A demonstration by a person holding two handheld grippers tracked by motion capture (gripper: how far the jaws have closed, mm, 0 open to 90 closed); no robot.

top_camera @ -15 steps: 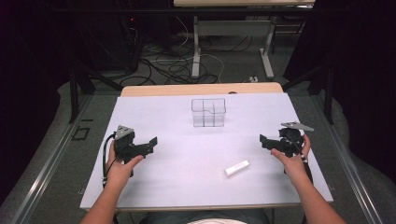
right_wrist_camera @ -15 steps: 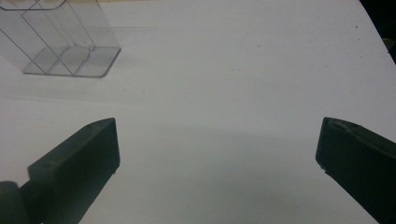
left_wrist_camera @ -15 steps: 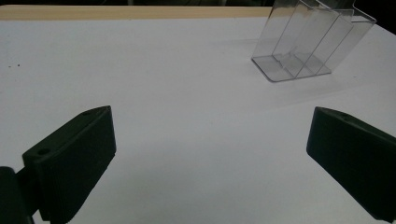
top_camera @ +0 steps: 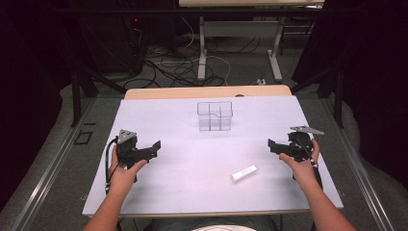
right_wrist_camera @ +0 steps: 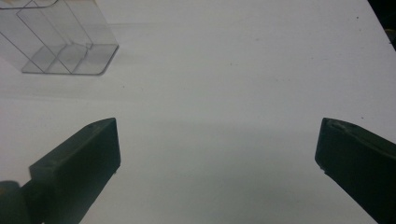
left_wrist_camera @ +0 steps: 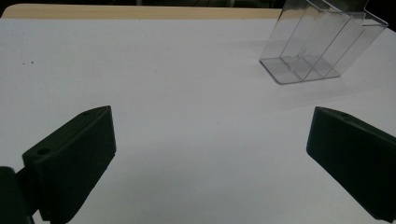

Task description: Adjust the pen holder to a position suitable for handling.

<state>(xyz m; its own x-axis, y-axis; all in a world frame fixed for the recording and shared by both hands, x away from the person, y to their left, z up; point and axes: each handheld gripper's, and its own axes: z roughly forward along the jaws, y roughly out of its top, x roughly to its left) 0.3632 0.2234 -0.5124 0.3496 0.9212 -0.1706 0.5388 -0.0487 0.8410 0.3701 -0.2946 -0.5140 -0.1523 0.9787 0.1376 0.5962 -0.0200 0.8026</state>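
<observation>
Both tools gape empty; the high view alone catches the white stick (top_camera: 244, 173)

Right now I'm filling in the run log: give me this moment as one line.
left gripper: open, empty | right gripper: open, empty | white stick: flat on table, nearer right gripper | clear divided container: upright, far centre

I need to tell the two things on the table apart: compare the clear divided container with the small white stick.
The clear divided container stands upright at the far middle of the table; the small white stick lies flat nearer the right tongs. The container is see-through with compartments; the stick is opaque and solid-looking. The container is clearly bigger. Both rest on the white surface, untouched.
</observation>
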